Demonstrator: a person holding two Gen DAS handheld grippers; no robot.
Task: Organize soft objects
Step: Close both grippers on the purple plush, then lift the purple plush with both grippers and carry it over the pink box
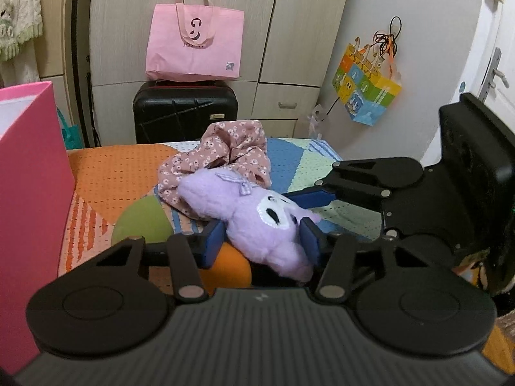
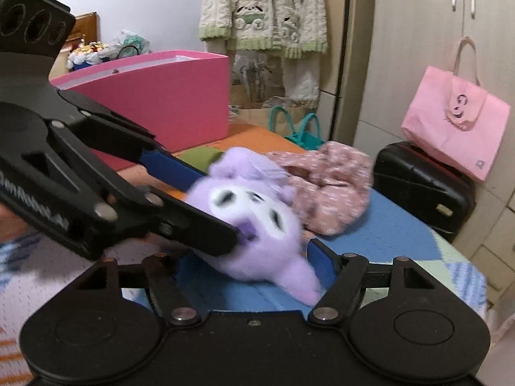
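- Left wrist view, left edge: a pink box (image 1: 32,199) stands upright on the bed (image 1: 122,170), open at the top.
- Upper centre: a pink tote bag (image 1: 194,45) rests on a black suitcase (image 1: 185,112) in front of a pale wardrobe (image 1: 289,32).
- Centre: a floral cloth (image 1: 222,157) lies crumpled on the patterned bed cover. The purple plush toy (image 1: 257,222) lies just in front of it, touching it, face up.
- Lower centre: the left gripper (image 1: 262,238) has its blue pads on either side of the plush toy body; both pads press into the fur, so the gripper is clamped on the toy.
- Right: the right gripper (image 1: 309,199) reaches in from the right edge of the frame; one blue finger lies against the toy's head. The second finger is not visible in this view.
- Upper right: a colourful gift bag (image 1: 367,90) hangs on the wall.
- Right wrist view, left: the left gripper (image 2: 212,199) enters diagonally from the upper left, gripping the plush toy (image 2: 257,225).
- Centre: the toy is blurred. It lies between the fingers of the right gripper (image 2: 257,267); the right pad stands just clear of the fur and the left finger is hidden, so the jaws read as parted with no grip.
- Right of centre: the floral cloth (image 2: 328,186) lies behind the toy.
- Right: the suitcase (image 2: 421,186) and tote bag (image 2: 457,122).
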